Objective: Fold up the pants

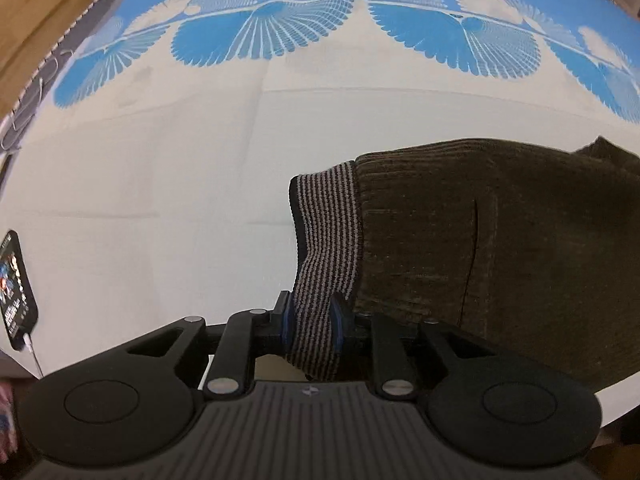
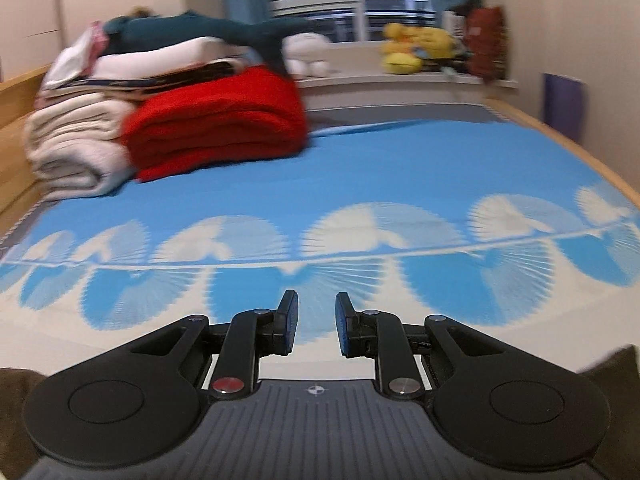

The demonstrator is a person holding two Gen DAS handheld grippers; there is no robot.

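Observation:
The pants (image 1: 500, 248) are dark olive-brown ribbed fabric with a grey-and-black striped waistband (image 1: 326, 240). They lie on the white part of the bed sheet at the right of the left wrist view. My left gripper (image 1: 312, 322) is shut on the striped waistband, which runs between its blue-padded fingers. My right gripper (image 2: 316, 326) is open and empty above the blue and white sheet. Brown fabric of the pants (image 2: 616, 372) shows at the lower corners of the right wrist view.
A phone (image 1: 16, 288) with a cable lies at the bed's left edge. Folded red (image 2: 216, 128) and cream (image 2: 76, 144) blankets with stacked clothes stand at the far left of the bed. Yellow plush toys (image 2: 416, 50) sit on the window ledge. Wooden bed rails (image 2: 560, 136) border the mattress.

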